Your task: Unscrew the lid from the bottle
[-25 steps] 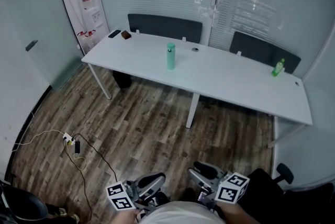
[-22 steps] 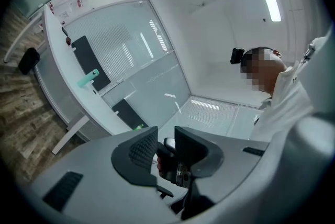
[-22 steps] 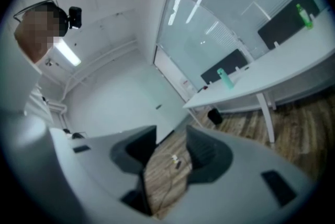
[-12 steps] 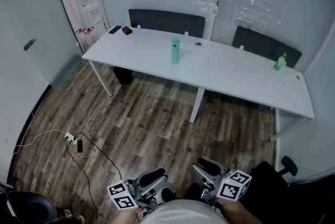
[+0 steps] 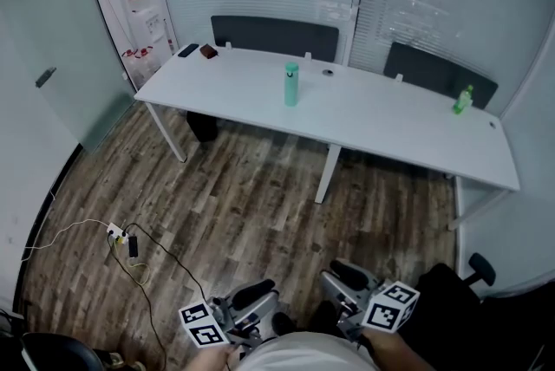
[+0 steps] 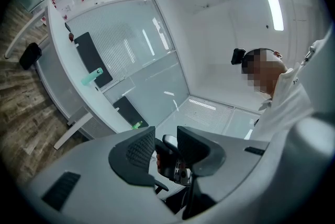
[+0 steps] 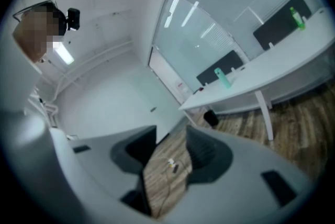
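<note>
Table bearing capped bottle; approach step: left gripper just opened, right gripper parted, both jaws empty, far from the table; next, close in

1. One white table
2. Two bottles: a teal bottle, a green bottle
3. Two dark panels: the longer panel, the shorter panel
4. One water dispenser
5. One power strip
6. Two grippers: left gripper, right gripper
</note>
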A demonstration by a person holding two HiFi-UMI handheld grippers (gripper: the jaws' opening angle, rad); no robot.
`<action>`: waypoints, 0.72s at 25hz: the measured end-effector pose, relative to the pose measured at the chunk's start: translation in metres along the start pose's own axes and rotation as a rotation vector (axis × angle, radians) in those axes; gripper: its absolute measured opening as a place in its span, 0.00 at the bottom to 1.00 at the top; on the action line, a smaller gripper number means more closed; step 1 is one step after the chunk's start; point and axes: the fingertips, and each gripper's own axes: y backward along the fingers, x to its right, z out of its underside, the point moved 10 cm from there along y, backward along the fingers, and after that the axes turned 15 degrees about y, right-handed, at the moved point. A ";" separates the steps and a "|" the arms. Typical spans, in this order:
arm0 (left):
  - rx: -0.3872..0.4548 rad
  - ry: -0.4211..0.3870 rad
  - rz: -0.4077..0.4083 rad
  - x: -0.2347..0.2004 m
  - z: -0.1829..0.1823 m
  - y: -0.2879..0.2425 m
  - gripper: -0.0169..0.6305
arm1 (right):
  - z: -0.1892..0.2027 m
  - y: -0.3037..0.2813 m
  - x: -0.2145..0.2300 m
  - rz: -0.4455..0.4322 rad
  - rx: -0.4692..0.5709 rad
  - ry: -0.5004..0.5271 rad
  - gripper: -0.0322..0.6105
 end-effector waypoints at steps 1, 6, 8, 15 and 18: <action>-0.002 0.002 0.000 -0.001 -0.001 0.000 0.23 | 0.000 -0.001 0.001 0.001 -0.001 -0.002 0.32; -0.004 0.006 0.002 -0.008 -0.003 -0.012 0.23 | -0.005 -0.006 0.017 -0.008 -0.004 -0.006 0.32; 0.000 0.006 -0.005 -0.013 -0.008 -0.021 0.23 | -0.011 -0.014 0.028 -0.020 -0.003 -0.005 0.32; 0.032 -0.019 -0.035 -0.043 -0.043 -0.066 0.23 | -0.040 -0.062 0.093 -0.089 -0.017 0.000 0.32; 0.044 -0.027 -0.046 -0.058 -0.066 -0.093 0.23 | -0.064 -0.083 0.122 -0.119 -0.029 0.022 0.32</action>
